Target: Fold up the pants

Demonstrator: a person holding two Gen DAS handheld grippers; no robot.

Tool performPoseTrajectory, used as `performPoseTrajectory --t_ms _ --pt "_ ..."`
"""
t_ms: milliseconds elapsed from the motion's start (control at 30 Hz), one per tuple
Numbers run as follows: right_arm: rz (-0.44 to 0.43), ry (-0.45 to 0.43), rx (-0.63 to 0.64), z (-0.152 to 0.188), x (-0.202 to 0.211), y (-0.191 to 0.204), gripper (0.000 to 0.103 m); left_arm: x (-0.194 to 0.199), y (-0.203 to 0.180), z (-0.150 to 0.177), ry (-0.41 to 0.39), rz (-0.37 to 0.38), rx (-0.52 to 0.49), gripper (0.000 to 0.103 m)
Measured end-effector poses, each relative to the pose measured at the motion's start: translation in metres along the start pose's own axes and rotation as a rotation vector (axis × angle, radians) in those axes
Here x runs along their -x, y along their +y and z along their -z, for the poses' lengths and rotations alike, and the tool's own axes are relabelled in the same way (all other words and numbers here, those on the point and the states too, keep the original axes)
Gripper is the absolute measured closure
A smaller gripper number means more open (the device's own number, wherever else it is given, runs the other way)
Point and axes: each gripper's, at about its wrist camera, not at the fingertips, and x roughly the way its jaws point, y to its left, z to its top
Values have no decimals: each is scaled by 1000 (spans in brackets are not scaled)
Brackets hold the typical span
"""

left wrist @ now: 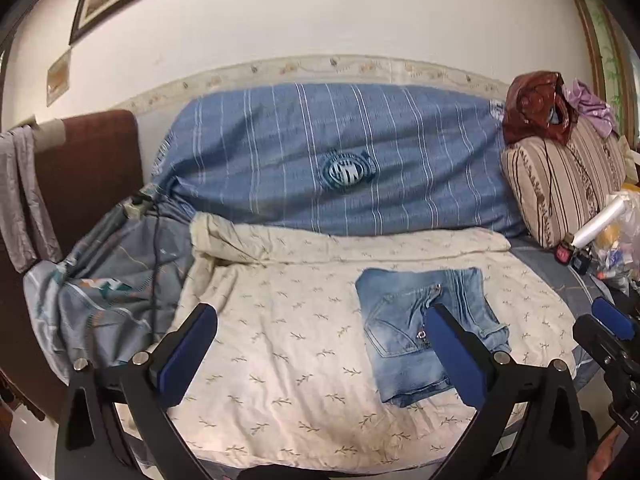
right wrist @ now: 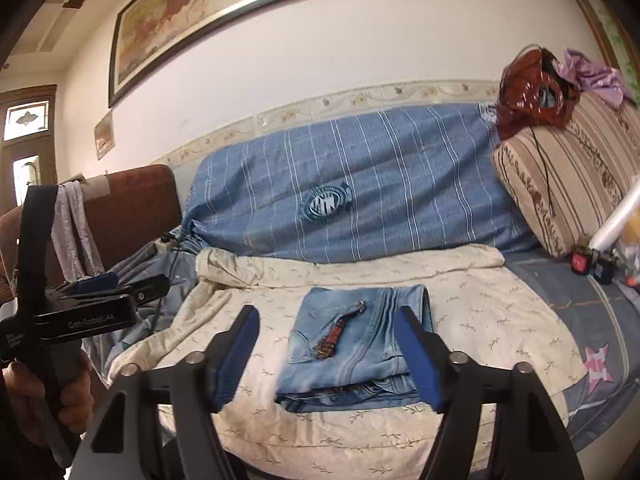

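Left wrist view: pants [left wrist: 420, 328] = faded light-blue denim, folded into a compact, roughly rectangular stack w/ stitched seams, a back pocket and metal rivets showing. They lie flat on a cream blanket [left wrist: 280, 360], thin, wrinkled cotton-like cloth printed w/ small sprigs, spread over the bed. Behind it a long blue bolster [left wrist: 320, 152], pinstriped in white w/ a round crest at centre. At right a beige-and-brown striped cushion [left wrist: 560, 184], plump, w/ a glossy dark-red plastic bag [left wrist: 532, 104] on top. At left a brown headboard [left wrist: 88, 160] w/ grey cloth draped over it.

Left gripper [left wrist: 324, 356]: black frame, blue ribbed pads, jaws spread wide, nothing between the pads; it hovers above the blanket, tilted slightly downward, pants seen past its right finger.

Right wrist view: right gripper [right wrist: 328, 356] also stands open, pads clear of the fabric, raised above the near edge of the pants and angled gently down; the stacked denim layers show at that edge. Person's hand [right wrist: 48, 396] wraps the left tool's black handle at far left. Framed painting [right wrist: 240, 12] hangs on the white wall.
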Motion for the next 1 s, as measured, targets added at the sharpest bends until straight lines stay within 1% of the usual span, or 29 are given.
performPoseTrajectory --t_ms 167,367,633,867,1000 --pt "-5 -16 11 -6 16 15 28 24 4 -8 -33 -6 -7 0" --pt "0 -29 18 -10 21 23 28 33 6 -15 -45 -16 5 0" --pt "13 -6 -12 -12 15 17 28 29 7 -16 -42 -45 8 0" --pt "12 15 -13 -11 4 17 28 19 8 -18 -12 -62 13 0" --pt "7 29 -38 -10 1 16 28 15 10 -17 3 -84 18 0"
